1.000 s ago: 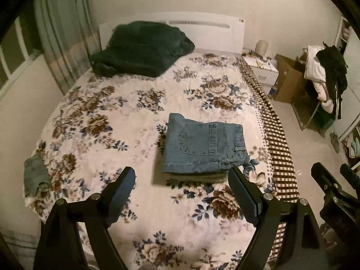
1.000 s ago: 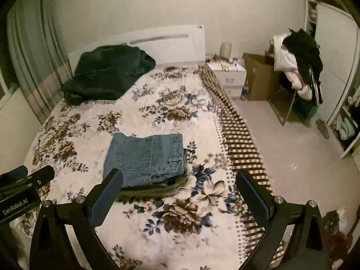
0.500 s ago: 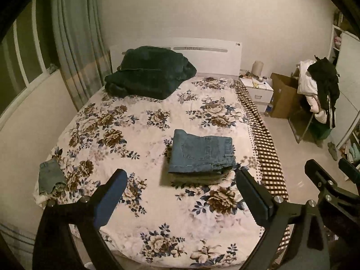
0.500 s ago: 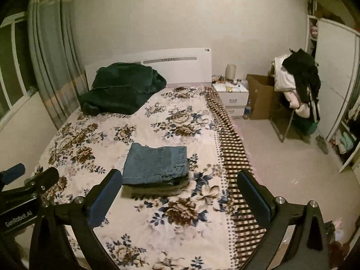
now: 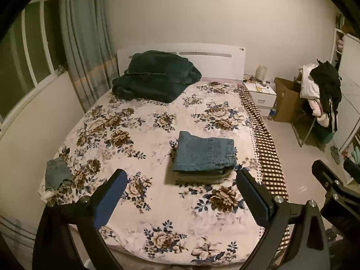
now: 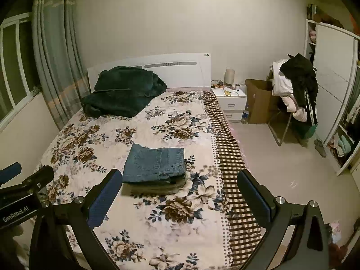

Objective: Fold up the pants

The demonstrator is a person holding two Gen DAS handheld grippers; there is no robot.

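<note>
The folded blue jeans [image 5: 203, 154] lie on top of another folded olive garment in the middle right of the floral bed [image 5: 146, 135]; they also show in the right wrist view [image 6: 155, 165]. My left gripper [image 5: 181, 193] is open and empty, held well back above the bed's foot. My right gripper [image 6: 180, 193] is open and empty too, apart from the jeans. The right gripper's body shows at the right edge of the left wrist view [image 5: 330, 186].
A dark green blanket [image 5: 155, 78] lies at the headboard. A small denim piece [image 5: 56, 175] sits at the bed's left edge. A nightstand [image 6: 229, 100], a cardboard box [image 6: 258, 100] and a chair piled with clothes [image 6: 297, 90] stand to the right.
Both grippers have pulled back and up from the bed, so the folded jeans look smaller and farther away. Both stay open.
</note>
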